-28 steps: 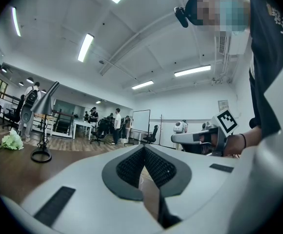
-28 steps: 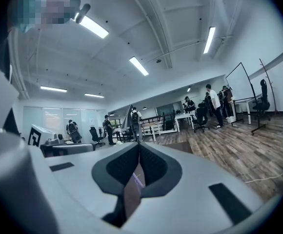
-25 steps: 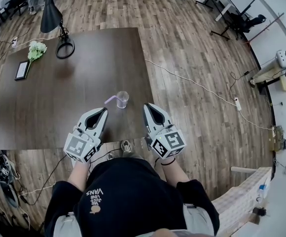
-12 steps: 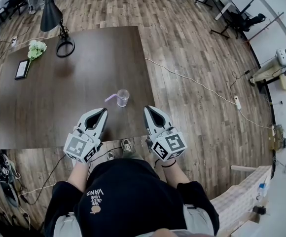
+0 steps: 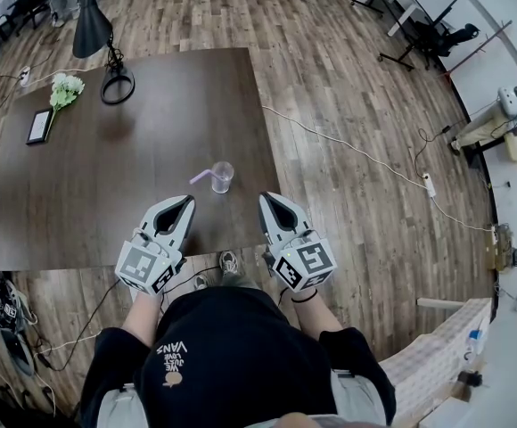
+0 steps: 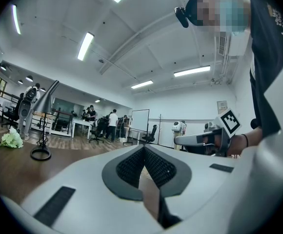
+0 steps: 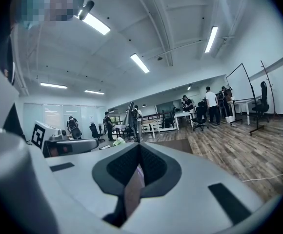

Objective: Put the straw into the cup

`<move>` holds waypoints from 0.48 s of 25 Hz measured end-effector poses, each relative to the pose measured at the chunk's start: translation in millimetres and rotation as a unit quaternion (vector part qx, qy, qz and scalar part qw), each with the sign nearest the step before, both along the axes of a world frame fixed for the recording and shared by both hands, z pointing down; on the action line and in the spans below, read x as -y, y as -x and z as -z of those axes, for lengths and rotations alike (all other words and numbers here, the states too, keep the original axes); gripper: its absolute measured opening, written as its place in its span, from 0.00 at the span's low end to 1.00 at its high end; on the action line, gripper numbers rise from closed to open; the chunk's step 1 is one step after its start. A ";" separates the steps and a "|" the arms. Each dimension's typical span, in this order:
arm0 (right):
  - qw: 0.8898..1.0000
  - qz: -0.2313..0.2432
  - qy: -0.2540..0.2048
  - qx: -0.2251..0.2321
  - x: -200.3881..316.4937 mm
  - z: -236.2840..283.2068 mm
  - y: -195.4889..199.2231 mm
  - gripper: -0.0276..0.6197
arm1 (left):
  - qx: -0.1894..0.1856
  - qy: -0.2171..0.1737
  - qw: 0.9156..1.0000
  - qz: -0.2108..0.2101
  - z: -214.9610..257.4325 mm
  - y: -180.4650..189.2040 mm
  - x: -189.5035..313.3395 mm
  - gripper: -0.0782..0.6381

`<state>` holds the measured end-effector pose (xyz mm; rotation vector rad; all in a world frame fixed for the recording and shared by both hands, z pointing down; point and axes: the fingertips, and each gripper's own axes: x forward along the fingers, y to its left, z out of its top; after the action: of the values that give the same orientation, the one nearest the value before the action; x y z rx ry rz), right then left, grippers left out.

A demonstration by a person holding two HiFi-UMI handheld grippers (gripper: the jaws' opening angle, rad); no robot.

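Note:
A clear cup (image 5: 222,178) stands on the dark wooden table (image 5: 107,176) near its front right corner. A purple straw (image 5: 201,177) sits in it and leans out to the left. My left gripper (image 5: 187,201) hovers at the table's front edge, below and left of the cup, shut and empty; its pads meet at the tip (image 6: 144,147). My right gripper (image 5: 265,195) is just off the table's right front corner, right of the cup, also shut with nothing held (image 7: 139,146). Neither touches the cup. Each gripper view shows the other gripper alongside.
A black desk lamp (image 5: 98,34), white flowers (image 5: 65,90) and a dark phone (image 5: 39,126) lie at the table's far left. A white cable (image 5: 348,145) runs over the wood floor on the right. Shoes (image 5: 228,263) lie under the front edge. People stand far off.

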<state>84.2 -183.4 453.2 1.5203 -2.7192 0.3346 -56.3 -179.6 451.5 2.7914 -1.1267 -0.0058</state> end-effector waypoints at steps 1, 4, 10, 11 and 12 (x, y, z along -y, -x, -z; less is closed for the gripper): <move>1.000 -0.001 0.000 0.000 -0.6 -0.5 -0.2 0.07 | 0.000 -0.001 1.000 0.000 -0.5 -0.2 -0.6 0.12; 1.000 -0.003 -0.001 -0.001 -0.3 -1.4 -1.4 0.07 | 0.000 -0.001 1.000 0.000 -1.9 -0.1 -0.1 0.12; 1.000 -0.003 0.001 -0.003 2.5 -2.8 -2.1 0.07 | -0.001 0.000 1.000 0.000 -2.6 -0.3 3.6 0.12; 1.000 -0.003 0.001 -0.003 2.9 -2.4 -3.0 0.07 | -0.001 0.000 1.000 0.000 -2.0 -1.4 4.0 0.12; 1.000 -0.004 0.001 -0.003 3.3 -1.9 -4.0 0.07 | -0.001 -0.001 1.000 0.000 -1.6 -2.3 4.5 0.12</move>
<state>88.1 -186.7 455.0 1.5289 -2.7080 0.3319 -54.0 -184.1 453.1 2.7924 -1.1262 -0.0081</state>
